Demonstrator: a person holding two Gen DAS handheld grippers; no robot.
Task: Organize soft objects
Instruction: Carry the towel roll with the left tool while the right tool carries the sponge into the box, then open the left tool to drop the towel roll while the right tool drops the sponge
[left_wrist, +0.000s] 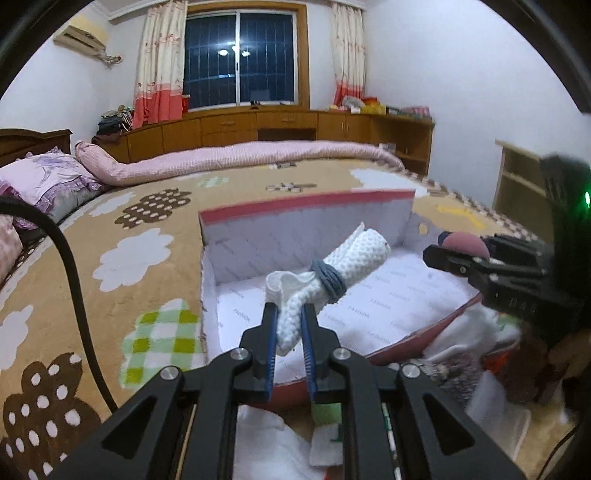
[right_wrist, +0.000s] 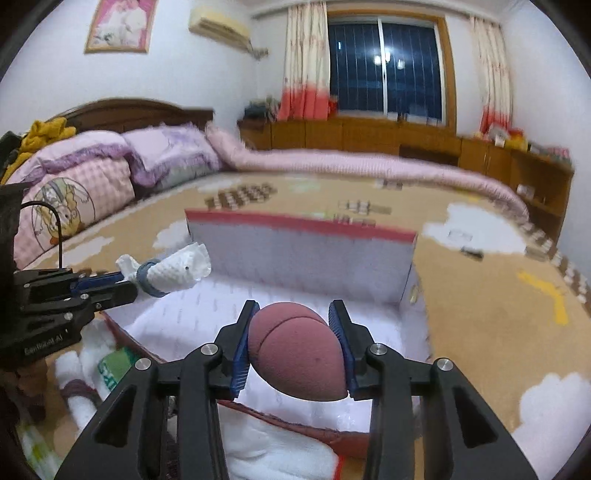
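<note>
1. Risk: the left gripper (left_wrist: 290, 325) pinches only the tail of the rolled white cloth (left_wrist: 347, 266), so the heavier banded end, sagging toward 1 o'clock, could slip free before it reaches the box floor.
2. Risk: the right gripper (right_wrist: 295, 339) squeezes the sponge (right_wrist: 295, 350) hard; on release it may spring toward 12 o'clock, over the box (right_wrist: 303, 254).
3. The cloth is knobbly, tied with a grey band (left_wrist: 328, 278), and hangs above the box interior.
4. The sponge is maroon, egg-shaped and seamed, and is held above the near rim.

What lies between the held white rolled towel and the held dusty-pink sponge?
Only the bare white lining of the red-edged box; right wrist view shows rolled towel left, sponge right.
</note>
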